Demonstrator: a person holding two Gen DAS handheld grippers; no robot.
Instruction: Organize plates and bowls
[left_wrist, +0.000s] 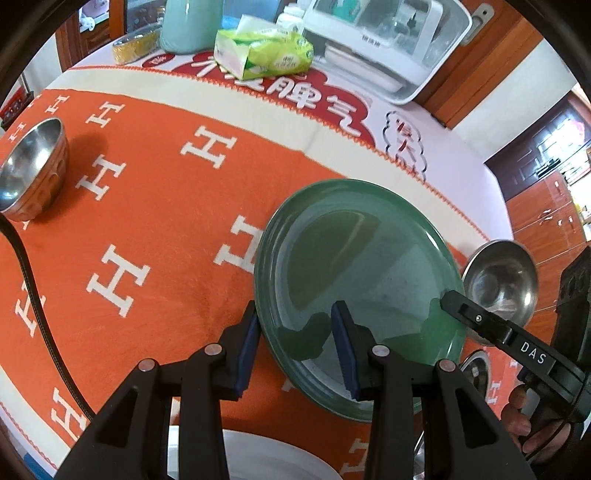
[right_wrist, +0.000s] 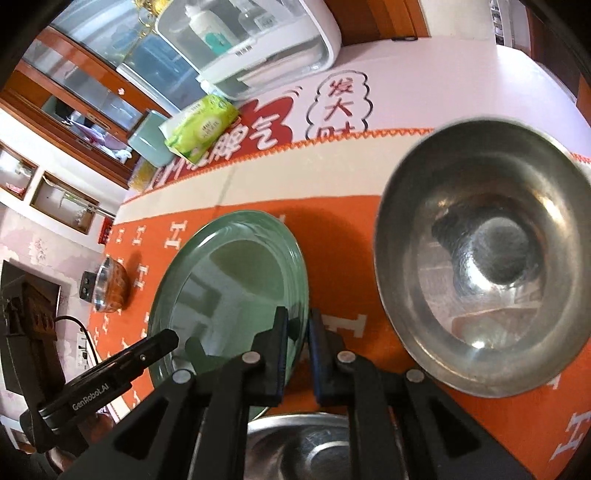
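Right gripper (right_wrist: 299, 354) is clamped on the rim of the green plate (right_wrist: 229, 291), while left gripper (left_wrist: 295, 354) straddles its opposite rim, jaws apart.

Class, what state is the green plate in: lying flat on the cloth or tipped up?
Tipped up. The green plate leans at an angle with one edge off the orange cloth, its rim between the right gripper fingers.
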